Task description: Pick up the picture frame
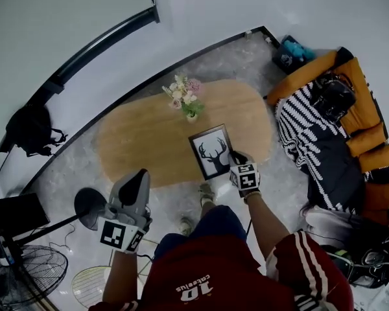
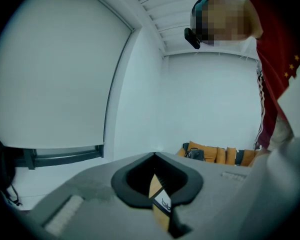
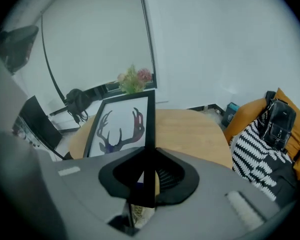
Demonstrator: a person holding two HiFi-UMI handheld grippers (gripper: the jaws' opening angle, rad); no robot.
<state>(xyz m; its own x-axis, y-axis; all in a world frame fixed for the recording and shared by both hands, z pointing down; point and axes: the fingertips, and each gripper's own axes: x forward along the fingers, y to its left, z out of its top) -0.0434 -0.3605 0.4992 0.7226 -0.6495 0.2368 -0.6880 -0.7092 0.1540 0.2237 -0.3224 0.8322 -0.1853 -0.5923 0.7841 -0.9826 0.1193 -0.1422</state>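
Observation:
The picture frame (image 1: 211, 150) is black-edged with a dark antler print on white. My right gripper (image 1: 233, 156) is shut on its right edge. In the right gripper view the frame (image 3: 121, 126) stands tilted up over the oval wooden table (image 3: 190, 129), and its black edge runs straight down between the jaws of the right gripper (image 3: 149, 159). My left gripper (image 1: 140, 177) hangs near the table's front edge at lower left, with its jaws together and nothing in them. In its own view the left gripper (image 2: 155, 156) points at a white wall and a window.
A vase of flowers (image 1: 185, 98) stands on the table (image 1: 136, 141) behind the frame. A sofa with orange cushions, a striped blanket (image 1: 305, 131) and a black bag (image 1: 334, 96) is at the right. A backpack (image 1: 31, 128), a fan (image 1: 26, 271) and a stand (image 1: 89, 206) are at the left.

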